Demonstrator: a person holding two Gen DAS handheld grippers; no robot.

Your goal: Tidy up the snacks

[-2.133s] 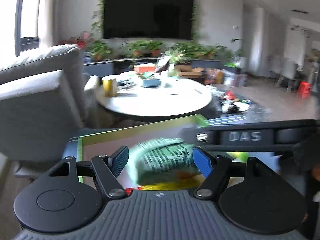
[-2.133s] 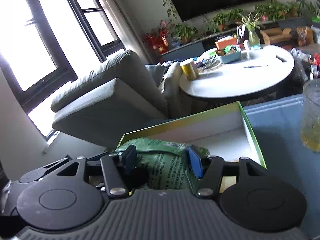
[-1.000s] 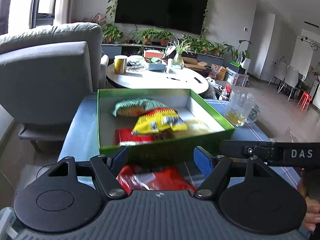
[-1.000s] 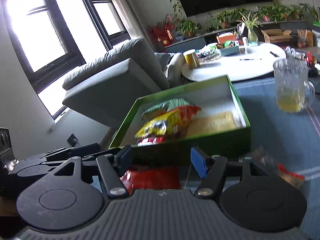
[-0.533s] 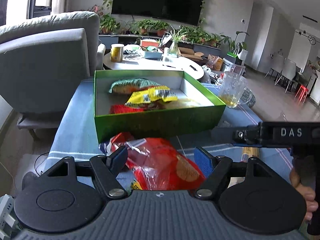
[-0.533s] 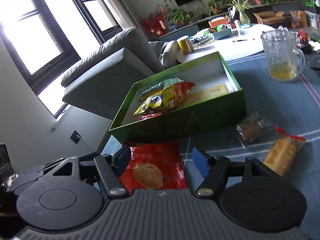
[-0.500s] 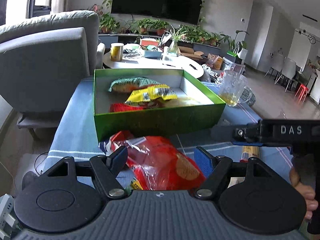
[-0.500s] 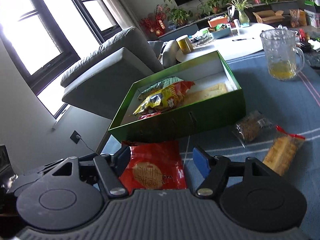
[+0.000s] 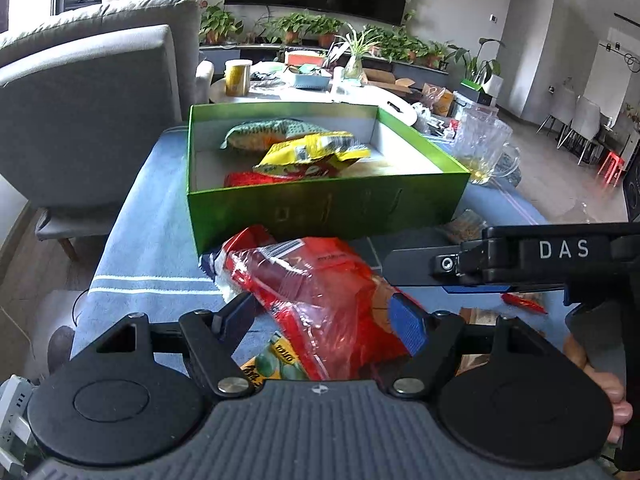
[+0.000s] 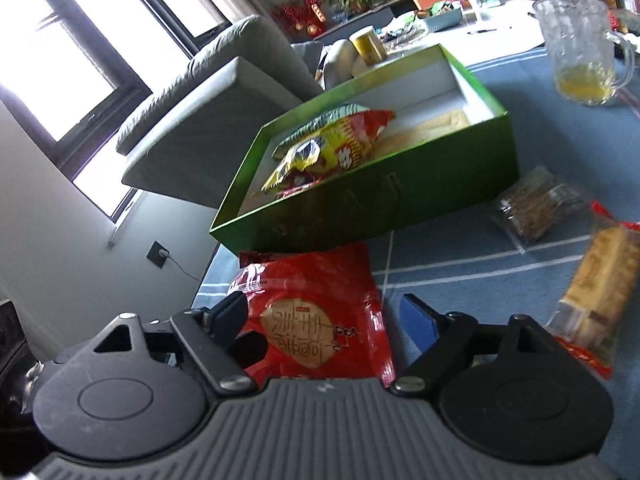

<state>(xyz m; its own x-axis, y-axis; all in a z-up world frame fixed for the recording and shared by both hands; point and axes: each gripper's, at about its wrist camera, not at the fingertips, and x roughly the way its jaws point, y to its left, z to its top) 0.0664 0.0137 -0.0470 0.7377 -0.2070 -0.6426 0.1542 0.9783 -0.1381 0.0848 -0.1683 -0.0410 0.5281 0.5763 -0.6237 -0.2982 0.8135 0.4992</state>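
- Between the spread fingers of the left gripper [image 9: 322, 316] lies a red cookie bag [image 9: 320, 292] on the blue striped cloth [image 9: 156, 248], its clear-windowed end reaching toward the green box [image 9: 328, 208] just beyond the fingertips.
- Both left fingers stand wide apart; the left-hand black pad [image 9: 236, 316] sits at the bag's edge and the blue pad [image 9: 404, 320] overlaps its other side, but whether either presses on the wrapper cannot be told, and nothing looks lifted.
- From the right wrist view the same red cookie bag [image 10: 316, 312] lies between the fingers of the right gripper [image 10: 328, 320], nearer the left-hand finger [image 10: 232, 312]; the blue finger [image 10: 420, 320] stands clear of it, so this gripper is released and grasps nothing.
- The bag is glossy red plastic, crinkled, with a round cookie picture and a barcode label.
- Ahead of the fingers, the green box holds a yellow snack packet [image 9: 312, 152], a green snack packet [image 9: 272, 132] and a red packet [image 9: 256, 180].
- Right of the right gripper's fingers lie a clear pack of brown biscuits [image 10: 536, 208] and a wrapped cake bar [image 10: 600, 284]; a glass mug [image 10: 580, 52] stands farther off.
- A person's hand [image 9: 600, 384] grips the right gripper's handle.
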